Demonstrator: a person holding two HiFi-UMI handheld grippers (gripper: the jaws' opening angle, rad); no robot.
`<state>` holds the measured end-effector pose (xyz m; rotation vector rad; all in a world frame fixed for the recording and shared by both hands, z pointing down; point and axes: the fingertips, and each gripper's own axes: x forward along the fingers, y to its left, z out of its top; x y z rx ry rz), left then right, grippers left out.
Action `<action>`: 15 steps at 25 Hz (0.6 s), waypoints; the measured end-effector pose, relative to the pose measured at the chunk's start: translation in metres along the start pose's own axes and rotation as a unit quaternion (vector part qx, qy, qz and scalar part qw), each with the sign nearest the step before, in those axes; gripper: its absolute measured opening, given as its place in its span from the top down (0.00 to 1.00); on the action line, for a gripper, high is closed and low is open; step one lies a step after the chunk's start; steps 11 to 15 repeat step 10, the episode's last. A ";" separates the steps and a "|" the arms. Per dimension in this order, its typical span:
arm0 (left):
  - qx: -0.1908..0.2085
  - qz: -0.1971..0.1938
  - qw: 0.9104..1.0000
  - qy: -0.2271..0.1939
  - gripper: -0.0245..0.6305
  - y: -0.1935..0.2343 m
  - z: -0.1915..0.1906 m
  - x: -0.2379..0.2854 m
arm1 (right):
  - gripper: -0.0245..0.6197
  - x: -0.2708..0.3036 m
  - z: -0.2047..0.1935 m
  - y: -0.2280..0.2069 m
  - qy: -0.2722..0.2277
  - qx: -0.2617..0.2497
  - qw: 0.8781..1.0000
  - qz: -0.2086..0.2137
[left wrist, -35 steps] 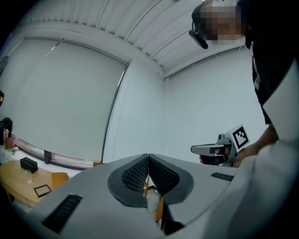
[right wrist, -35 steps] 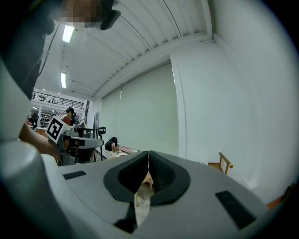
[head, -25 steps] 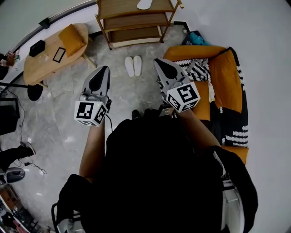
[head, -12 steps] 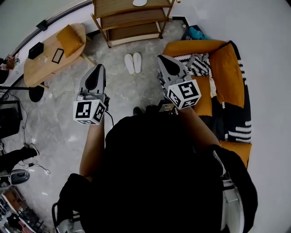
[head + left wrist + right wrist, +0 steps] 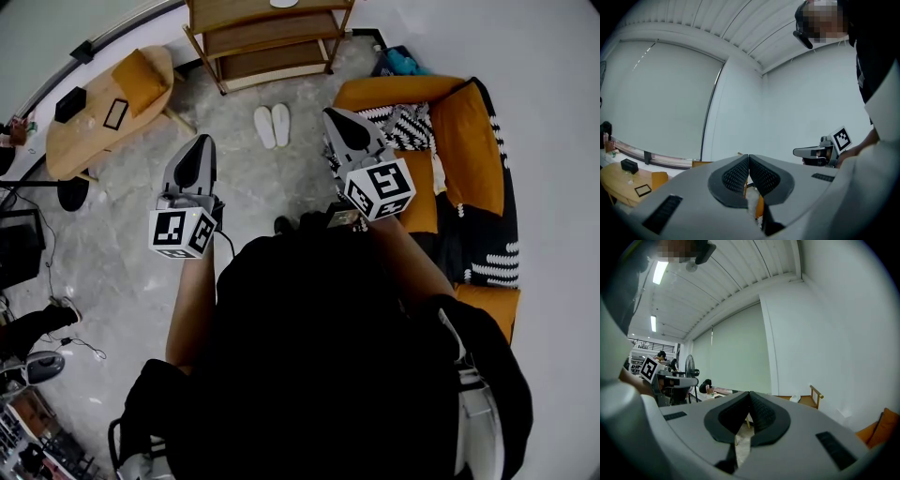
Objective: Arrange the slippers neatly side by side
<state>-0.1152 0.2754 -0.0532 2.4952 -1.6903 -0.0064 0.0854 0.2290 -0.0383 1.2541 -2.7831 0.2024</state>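
Note:
Two white slippers lie side by side on the grey floor in front of the wooden shelf, seen in the head view. My left gripper is held up at chest height, left of and nearer than the slippers, jaws shut and empty. My right gripper is raised to the right of the slippers, also shut with nothing in it. In the left gripper view the left gripper points at walls and ceiling. The right gripper in its own view does the same. Neither gripper view shows the slippers.
An orange sofa with black-and-white cushions stands at the right. A round wooden table with an orange cushion is at the upper left. Cables and a person's leg lie at the left edge.
The view has drifted slightly, so the slippers and shelf sit a little higher in the picture. Both grippers stay raised and shut.

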 end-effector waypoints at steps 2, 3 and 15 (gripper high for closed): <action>-0.002 -0.002 1.000 0.000 0.94 0.000 0.000 -0.001 | 0.91 -0.001 -0.001 0.001 0.001 0.002 1.000 -0.001; -0.003 -0.003 1.000 0.000 0.94 0.000 0.000 0.000 | 0.91 -0.002 -0.001 0.001 0.002 0.002 1.000 -0.002; -0.008 -0.008 1.000 -0.003 0.94 -0.001 -0.002 0.003 | 0.91 -0.003 -0.003 -0.002 0.001 0.001 1.000 -0.006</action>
